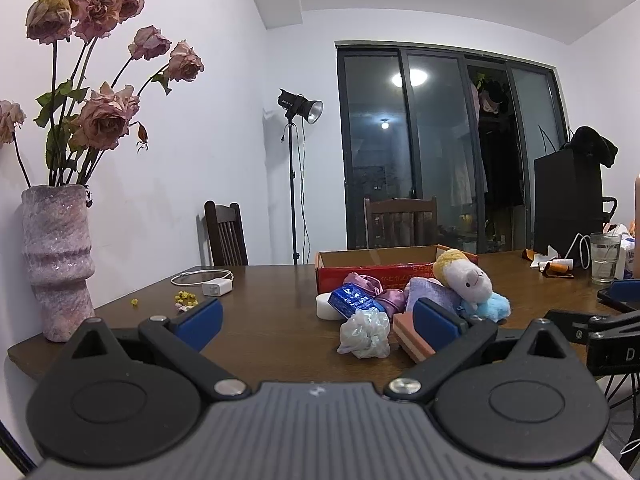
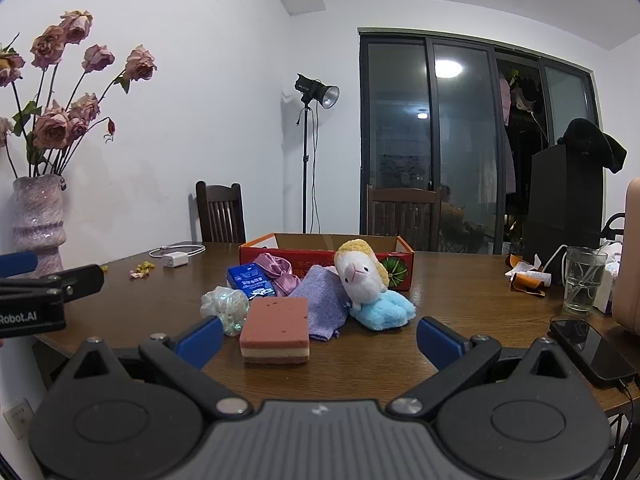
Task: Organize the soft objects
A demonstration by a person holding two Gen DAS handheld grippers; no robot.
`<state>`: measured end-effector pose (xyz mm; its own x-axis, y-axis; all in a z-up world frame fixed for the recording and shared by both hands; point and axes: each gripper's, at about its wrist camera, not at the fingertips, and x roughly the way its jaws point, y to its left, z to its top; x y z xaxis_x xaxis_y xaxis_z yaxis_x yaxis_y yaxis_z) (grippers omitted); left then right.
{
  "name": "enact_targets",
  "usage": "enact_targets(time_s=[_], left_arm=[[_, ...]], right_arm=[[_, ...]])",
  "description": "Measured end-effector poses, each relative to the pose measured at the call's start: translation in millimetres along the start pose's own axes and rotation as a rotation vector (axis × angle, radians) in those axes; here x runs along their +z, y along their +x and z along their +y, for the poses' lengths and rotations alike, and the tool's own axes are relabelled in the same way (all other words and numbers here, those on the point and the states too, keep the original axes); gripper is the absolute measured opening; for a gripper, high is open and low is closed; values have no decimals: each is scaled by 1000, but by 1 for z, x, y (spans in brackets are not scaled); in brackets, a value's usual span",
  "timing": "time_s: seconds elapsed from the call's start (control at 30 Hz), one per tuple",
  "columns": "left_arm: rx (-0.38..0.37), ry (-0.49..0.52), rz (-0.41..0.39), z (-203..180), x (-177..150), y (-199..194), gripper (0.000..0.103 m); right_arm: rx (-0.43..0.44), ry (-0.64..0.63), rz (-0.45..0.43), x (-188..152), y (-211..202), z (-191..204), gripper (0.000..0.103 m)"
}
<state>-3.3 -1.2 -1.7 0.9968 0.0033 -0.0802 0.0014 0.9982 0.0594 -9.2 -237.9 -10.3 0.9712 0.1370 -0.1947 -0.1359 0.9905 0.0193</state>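
We hold both grippers low at the near edge of the tabletop (image 2: pixel 460 292), facing a huddle of soft things that sits just in front of an open red cardboard box (image 2: pixel 326 250), which we judge to be their destination since it stands empty-looking and directly behind them. Our right gripper (image 2: pixel 320 338) has its blue fingers spread wide with nothing between them, lined up on the layered pink sponge (image 2: pixel 276 328), the nearest item and so the easiest first pick. Our left gripper (image 1: pixel 318 318) is likewise spread and empty, set off to the left, so the two do not crowd the same piece. Behind the sponge lie a folded purple cloth (image 2: pixel 322 306), a crumpled clear scrunchie (image 2: pixel 224 306), a blue tissue pack (image 2: pixel 250 282) and a pink satin scrunchie (image 2: pixel 276 272); the sheep plush (image 2: pixel 360 276) leans upright against the box front, resting on a fluffy blue piece (image 2: pixel 386 312). The pile touches itself throughout, so pulling one item may drag a neighbour. A phone (image 2: pixel 588 346) and a glass of water (image 2: pixel 584 286) stand well apart on the right, clear of the work, and nothing is in the box as far as we can see
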Motion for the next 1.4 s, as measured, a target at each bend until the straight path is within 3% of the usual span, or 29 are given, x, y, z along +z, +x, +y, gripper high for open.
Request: enact_targets(time_s=[1.4], left_arm=[[-18, 5, 9, -1, 0, 1, 103]], right_arm=[[-4, 5, -5, 0, -2, -1, 103]])
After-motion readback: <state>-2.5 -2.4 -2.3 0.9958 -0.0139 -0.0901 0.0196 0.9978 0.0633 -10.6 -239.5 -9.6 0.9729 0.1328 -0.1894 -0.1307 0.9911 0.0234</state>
